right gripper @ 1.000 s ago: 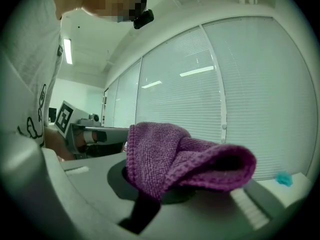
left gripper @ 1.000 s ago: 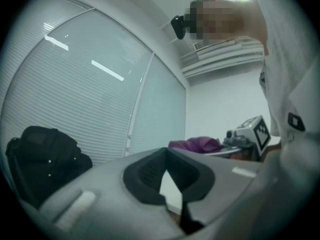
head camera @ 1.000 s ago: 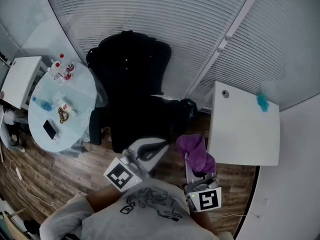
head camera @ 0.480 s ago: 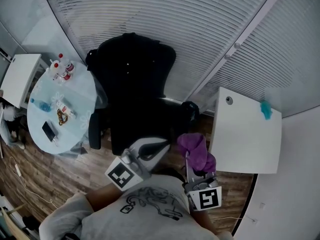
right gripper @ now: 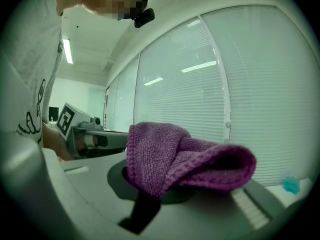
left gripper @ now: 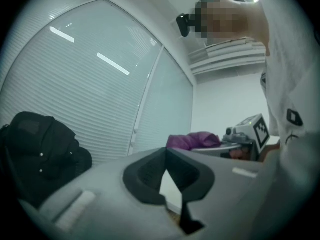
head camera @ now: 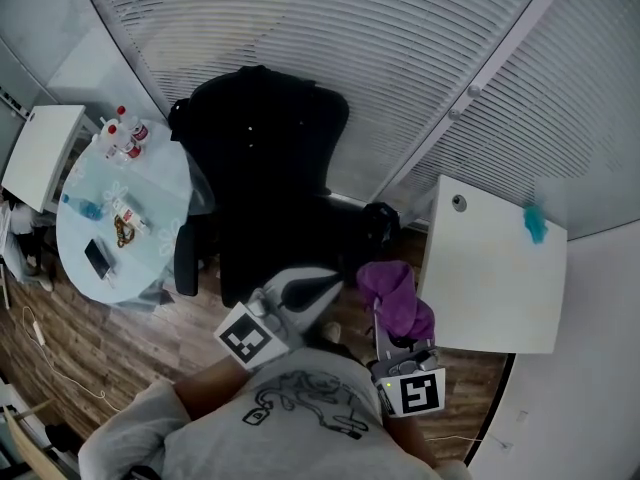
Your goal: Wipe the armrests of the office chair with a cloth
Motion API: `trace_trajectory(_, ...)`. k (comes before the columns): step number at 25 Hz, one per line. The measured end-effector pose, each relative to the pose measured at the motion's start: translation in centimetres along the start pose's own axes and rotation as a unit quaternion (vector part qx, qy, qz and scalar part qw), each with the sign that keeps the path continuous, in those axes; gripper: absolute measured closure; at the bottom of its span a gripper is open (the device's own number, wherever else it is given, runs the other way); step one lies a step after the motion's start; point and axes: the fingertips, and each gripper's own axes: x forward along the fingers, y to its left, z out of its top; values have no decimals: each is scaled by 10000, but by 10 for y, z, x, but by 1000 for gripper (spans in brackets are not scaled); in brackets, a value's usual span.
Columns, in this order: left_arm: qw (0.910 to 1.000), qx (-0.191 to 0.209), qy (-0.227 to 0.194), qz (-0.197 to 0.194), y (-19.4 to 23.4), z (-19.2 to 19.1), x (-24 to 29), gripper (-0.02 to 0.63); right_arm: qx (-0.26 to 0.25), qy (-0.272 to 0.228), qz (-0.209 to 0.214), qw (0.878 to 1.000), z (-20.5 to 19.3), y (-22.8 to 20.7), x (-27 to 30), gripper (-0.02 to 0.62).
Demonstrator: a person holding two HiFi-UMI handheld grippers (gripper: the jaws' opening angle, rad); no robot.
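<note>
Right gripper [head camera: 382, 316] clenched on purple cloth [right gripper: 175, 159]; left gripper [head camera: 330, 283] closed, empty (black-and-white square marker on each cube); black office chair [head camera: 265, 168] near.

The office chair [head camera: 265, 188] stands between round table [head camera: 160, 203] and desk [head camera: 490, 273].

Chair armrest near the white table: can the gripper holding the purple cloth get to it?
Probably yes. The right gripper holds the cloth close to that armrest, and nothing shows between them.
</note>
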Motion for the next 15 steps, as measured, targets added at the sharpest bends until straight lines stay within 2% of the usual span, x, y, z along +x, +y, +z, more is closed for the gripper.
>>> trace_trajectory(5,9999,-44,140,16,-3,-14,9,604,32,181,34,9998,-17,-10,-2,563)
trace_trajectory(11,9991,-281,328,12,-9,-42,17,604,377,316,5,9988,-40,-16,-6,563)
trace_trajectory(15,9986,-131,509,19,-14,-63,19,604,512,503,21,9974,-62,-16,-12,563)
